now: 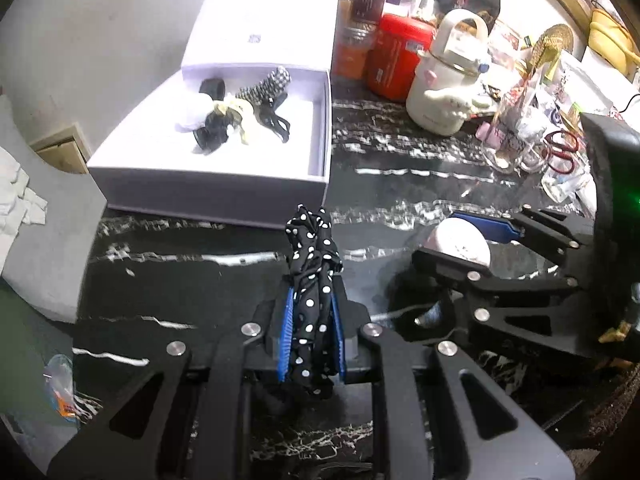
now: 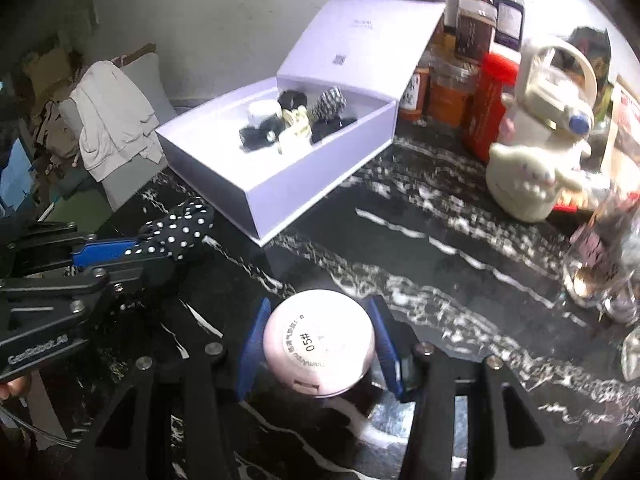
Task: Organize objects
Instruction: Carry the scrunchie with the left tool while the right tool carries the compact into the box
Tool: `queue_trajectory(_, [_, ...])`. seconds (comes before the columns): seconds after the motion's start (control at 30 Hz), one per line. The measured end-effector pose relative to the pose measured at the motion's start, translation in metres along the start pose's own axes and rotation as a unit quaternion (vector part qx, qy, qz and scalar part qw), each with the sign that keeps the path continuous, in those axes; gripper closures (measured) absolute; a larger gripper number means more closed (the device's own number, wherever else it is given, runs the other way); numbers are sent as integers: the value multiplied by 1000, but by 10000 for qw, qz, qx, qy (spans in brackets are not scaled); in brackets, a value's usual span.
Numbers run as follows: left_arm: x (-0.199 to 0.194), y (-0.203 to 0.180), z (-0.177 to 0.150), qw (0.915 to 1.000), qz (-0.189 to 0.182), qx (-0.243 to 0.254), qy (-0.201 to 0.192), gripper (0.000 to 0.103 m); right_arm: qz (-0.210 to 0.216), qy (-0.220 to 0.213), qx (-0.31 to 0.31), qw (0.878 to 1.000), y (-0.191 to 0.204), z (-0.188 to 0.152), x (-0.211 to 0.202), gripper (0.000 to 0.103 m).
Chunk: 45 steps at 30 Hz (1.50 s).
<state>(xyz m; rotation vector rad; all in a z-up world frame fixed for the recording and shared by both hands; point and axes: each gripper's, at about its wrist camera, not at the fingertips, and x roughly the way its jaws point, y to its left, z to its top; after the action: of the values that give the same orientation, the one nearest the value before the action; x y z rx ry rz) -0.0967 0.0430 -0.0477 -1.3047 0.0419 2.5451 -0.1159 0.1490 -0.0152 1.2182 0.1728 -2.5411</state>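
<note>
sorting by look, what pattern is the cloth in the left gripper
Black fabric band with white polka dots; left wrist view shows it best.

You see soft matt polka-dot cloth [image 1: 312,304], a smooth glossy pink compact [image 2: 319,346], a matt cardboard box [image 1: 216,190] and a polished marble-look desk [image 1: 400,184].

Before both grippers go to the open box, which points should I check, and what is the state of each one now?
1. Left gripper holds the dotted cloth firmly: ok.
2. Right gripper is shut on the round pink case: ok.
3. Box lid is open: ok.
4. Free room in the box beside the hair things: ok.
5. Cloth tail hangs clear of the table: cannot tell.
</note>
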Motion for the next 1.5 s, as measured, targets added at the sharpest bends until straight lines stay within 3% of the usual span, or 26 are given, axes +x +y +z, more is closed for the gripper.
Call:
queue_trajectory(0.77, [-28, 1, 66, 9979, 317, 342, -450, 88, 208, -711, -733, 9946, 16, 80, -54, 52])
queue_trajectory(1.1, [-6, 27, 96, 9983, 353, 109, -441, 88, 285, -842, -915, 9918, 13, 119, -40, 52])
queue_trajectory(1.5, [29, 55, 122, 9968, 725, -76, -334, 88, 320, -959, -1096, 9888, 15, 152, -5, 52])
